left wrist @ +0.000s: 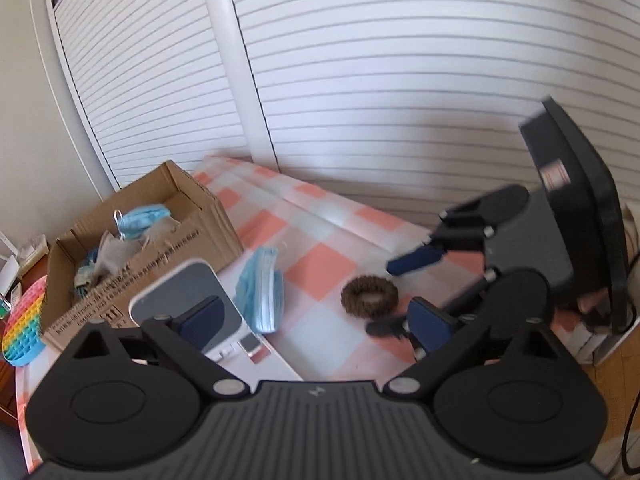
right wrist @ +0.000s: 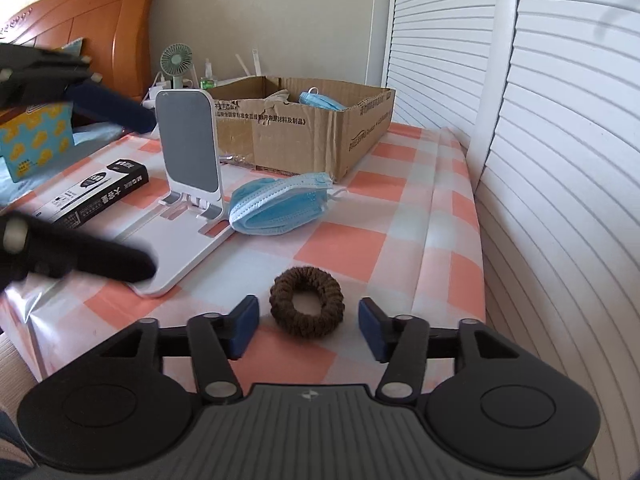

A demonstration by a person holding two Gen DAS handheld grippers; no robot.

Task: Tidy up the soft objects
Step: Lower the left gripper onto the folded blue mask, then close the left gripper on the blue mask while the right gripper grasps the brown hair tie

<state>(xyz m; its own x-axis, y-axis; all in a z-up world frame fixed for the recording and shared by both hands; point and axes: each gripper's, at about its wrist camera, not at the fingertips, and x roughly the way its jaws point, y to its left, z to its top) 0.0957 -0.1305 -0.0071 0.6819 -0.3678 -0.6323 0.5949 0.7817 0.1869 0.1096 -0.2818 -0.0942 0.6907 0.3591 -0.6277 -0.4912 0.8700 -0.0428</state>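
A brown hair scrunchie (right wrist: 307, 306) lies on the checked tablecloth, between the open fingers of my right gripper (right wrist: 308, 328), which is low over it. In the left wrist view the scrunchie (left wrist: 370, 295) sits beside the right gripper (left wrist: 420, 284). A stack of blue face masks (right wrist: 280, 204) lies beside it, also in the left wrist view (left wrist: 262, 294). A cardboard box (right wrist: 304, 136) at the back holds more masks (left wrist: 140, 220). My left gripper (left wrist: 316, 320) is open and empty, above the table; it shows blurred in the right wrist view (right wrist: 150, 192).
A white phone stand (right wrist: 188, 176) stands between the masks and a black-and-white carton (right wrist: 92, 190). A rainbow pop toy (left wrist: 22, 328) lies left of the box. White louvred doors (right wrist: 560, 160) run along the table's far and right sides. A fan (right wrist: 176, 62) and headboard (right wrist: 100, 20) are behind.
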